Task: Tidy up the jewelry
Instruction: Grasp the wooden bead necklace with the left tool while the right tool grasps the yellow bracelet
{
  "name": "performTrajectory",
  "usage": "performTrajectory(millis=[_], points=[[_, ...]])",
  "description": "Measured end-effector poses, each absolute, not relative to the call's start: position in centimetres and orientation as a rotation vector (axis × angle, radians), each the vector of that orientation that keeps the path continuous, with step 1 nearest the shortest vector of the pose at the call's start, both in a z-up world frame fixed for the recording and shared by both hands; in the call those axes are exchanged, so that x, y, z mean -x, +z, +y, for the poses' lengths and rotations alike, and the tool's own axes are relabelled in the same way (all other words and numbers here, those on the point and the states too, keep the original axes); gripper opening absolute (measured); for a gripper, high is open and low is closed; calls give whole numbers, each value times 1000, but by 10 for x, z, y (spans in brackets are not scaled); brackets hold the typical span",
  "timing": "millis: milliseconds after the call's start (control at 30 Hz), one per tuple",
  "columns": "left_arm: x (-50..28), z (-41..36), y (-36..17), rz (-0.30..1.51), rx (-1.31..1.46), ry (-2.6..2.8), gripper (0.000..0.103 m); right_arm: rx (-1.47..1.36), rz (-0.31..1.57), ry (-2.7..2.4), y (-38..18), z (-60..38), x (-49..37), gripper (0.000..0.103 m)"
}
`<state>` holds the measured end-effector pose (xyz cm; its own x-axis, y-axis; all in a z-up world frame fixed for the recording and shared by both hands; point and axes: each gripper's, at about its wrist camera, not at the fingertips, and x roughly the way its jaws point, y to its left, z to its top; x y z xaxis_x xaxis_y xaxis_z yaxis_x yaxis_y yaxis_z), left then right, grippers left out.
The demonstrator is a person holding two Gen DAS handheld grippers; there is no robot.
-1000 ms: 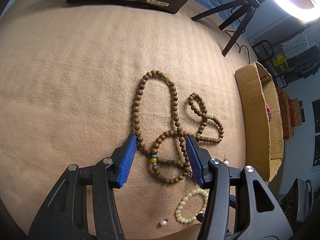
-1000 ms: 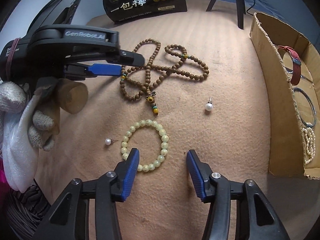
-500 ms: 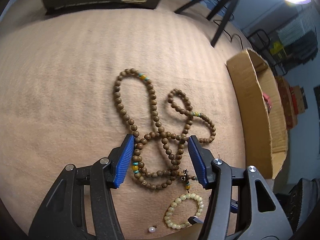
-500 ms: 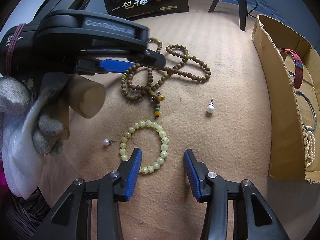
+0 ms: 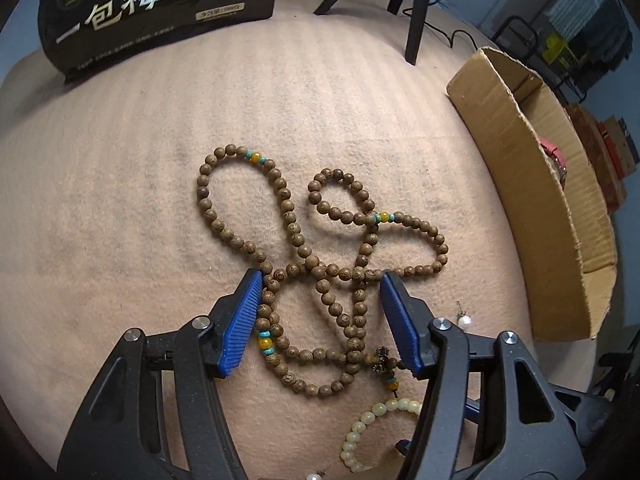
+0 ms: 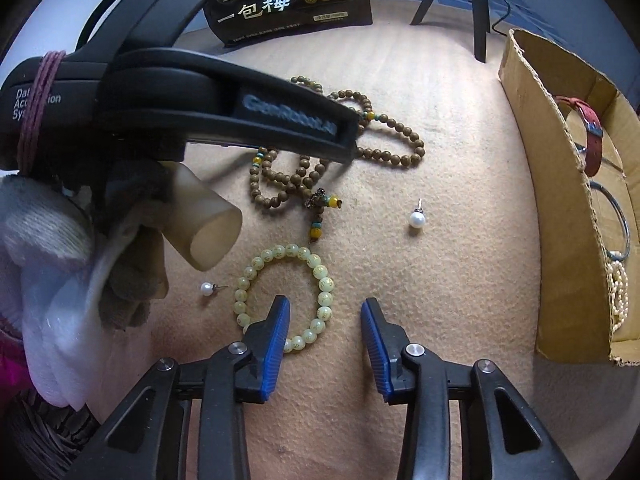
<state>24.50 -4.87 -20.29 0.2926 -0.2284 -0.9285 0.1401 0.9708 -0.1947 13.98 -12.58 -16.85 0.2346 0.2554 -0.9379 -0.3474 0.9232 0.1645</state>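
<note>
Both hand-held grippers gape: left [image 5: 320,320] straddles wooden bead necklace [image 5: 320,272], right [image 6: 325,340] over pale bracelet [image 6: 320,272]

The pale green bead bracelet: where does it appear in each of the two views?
Left wrist view: pale green bead bracelet at the bottom edge, right of centre, partly behind the right finger.
Right wrist view: the bracelet sits low and centre-left, its near side under the left finger.
Shared landmark: the cardboard box, on the right in both.
</note>
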Motion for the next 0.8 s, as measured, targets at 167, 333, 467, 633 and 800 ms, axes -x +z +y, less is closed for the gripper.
performTrajectory(millis=[167, 333, 467, 633, 800], points=[[-247, -42, -203, 1220, 74, -232, 32, 181, 1257, 404, -168, -103, -135, 25], [-251, -16, -203, 1221, 167, -229, 12, 211, 1244, 397, -167, -96, -135, 5], [-250, -7, -199, 1212, 181, -223, 11, 187, 1239, 399, -162, -104, -140, 5], [-247, 10, -186, 1185, 238, -213, 10, 144, 1211, 410, -146, -118, -148, 5], [-239, 27, -162, 1135, 285, -222, 10, 117, 1168, 421, -131, -119, -142, 5]])
